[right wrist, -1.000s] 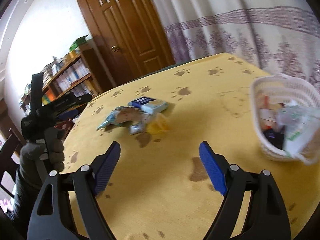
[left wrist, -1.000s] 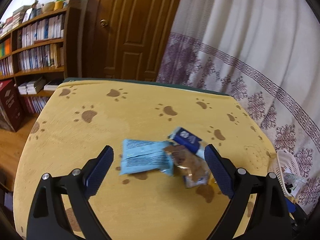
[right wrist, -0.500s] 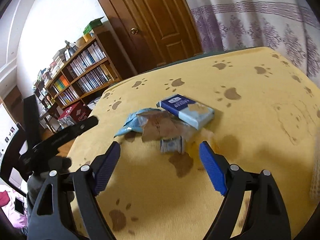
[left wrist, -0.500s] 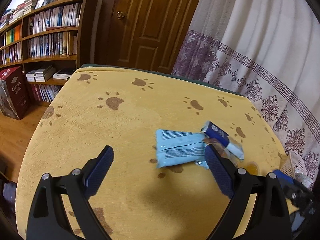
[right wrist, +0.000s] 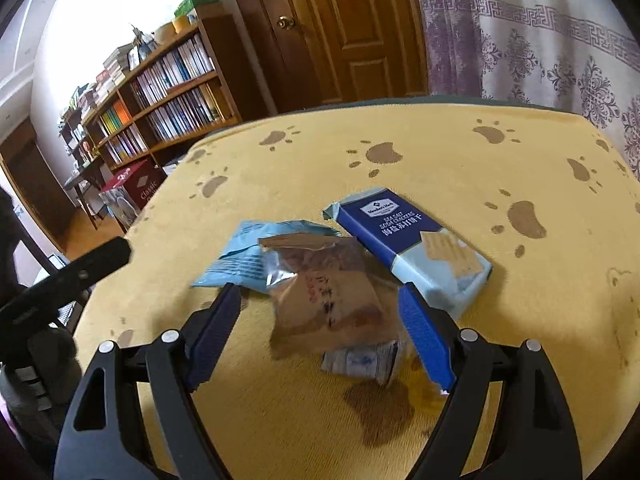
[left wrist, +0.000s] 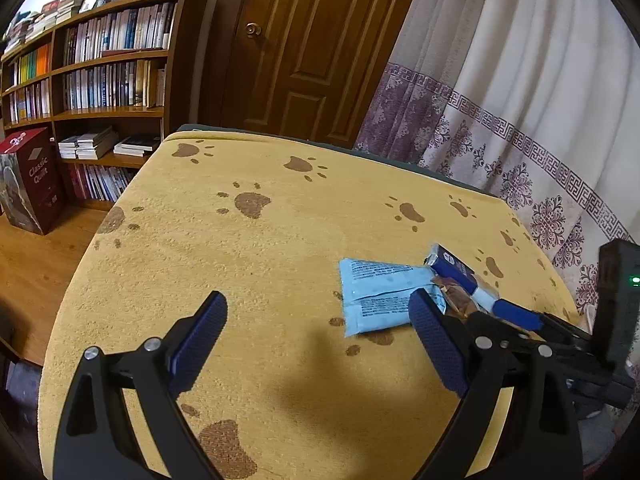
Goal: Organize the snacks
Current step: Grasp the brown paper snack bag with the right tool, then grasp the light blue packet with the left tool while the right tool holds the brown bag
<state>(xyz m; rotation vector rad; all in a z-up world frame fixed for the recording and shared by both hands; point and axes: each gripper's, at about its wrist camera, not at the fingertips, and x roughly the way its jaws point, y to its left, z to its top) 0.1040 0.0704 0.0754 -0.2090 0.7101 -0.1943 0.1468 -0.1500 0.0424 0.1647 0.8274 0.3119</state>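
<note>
Where the right gripper [right wrist: 320,316] stood wide open over the snacks, a brown packet [right wrist: 324,292] lay between its fingers, unpinched, half covering a small wrapped piece [right wrist: 360,362] whose print was unreadable. Beyond lay a light blue pouch [right wrist: 248,256], partly hidden, and a cracker pack [right wrist: 408,240]. The left gripper [left wrist: 316,336] gaped empty over the yellow cloth [left wrist: 260,260], its right finger hiding the pouch's corner.
</note>
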